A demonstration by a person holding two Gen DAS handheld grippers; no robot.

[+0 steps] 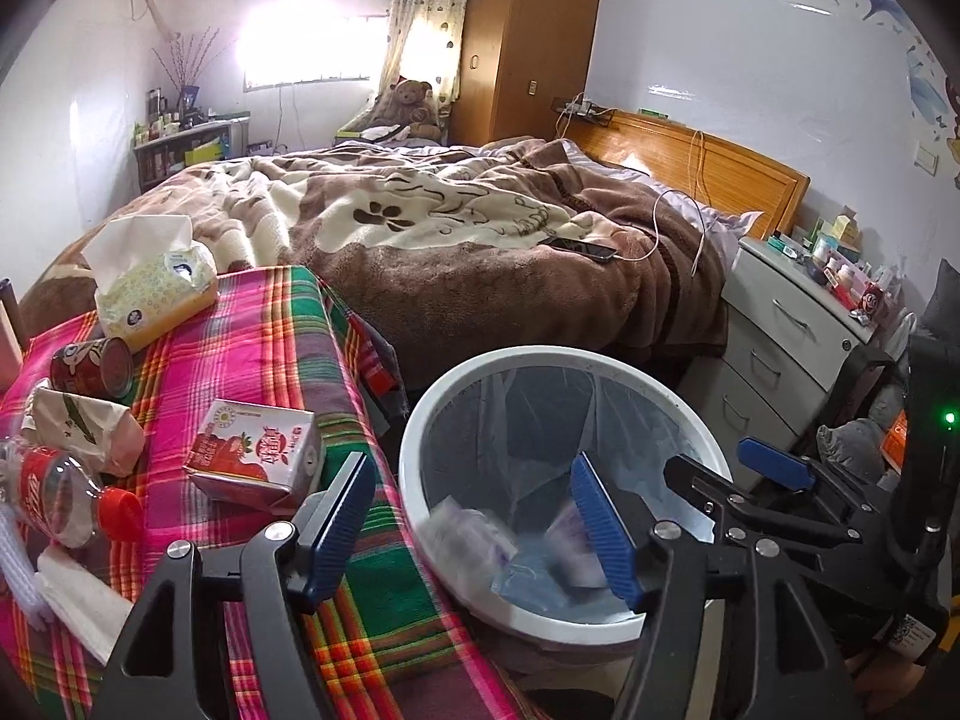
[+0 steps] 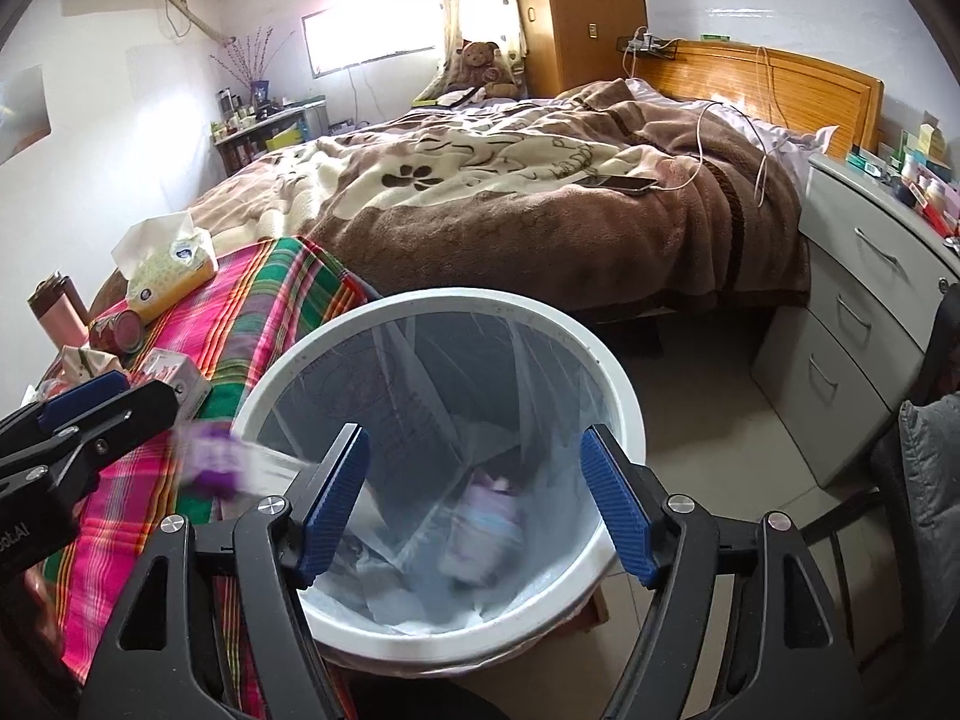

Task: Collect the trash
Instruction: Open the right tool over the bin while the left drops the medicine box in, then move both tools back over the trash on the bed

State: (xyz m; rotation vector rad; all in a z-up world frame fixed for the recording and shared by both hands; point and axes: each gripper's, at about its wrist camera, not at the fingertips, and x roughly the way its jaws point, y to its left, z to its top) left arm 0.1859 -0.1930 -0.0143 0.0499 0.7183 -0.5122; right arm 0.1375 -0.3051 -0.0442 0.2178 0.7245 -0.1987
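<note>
bin (image 2: 621, 414): white, bag-lined, just off the plaid table's (image 1: 264, 348) edge at 4 o'clock | left gripper (image 1: 474, 525): released, purple wrapper (image 2: 219, 459) blurred, falling at the rim's 9 o'clock | right gripper (image 2: 477, 507): released, empty, over the bin | advice: hold both over the mouth until wrapper drops; juice carton (image 1: 255, 456) next.
</note>
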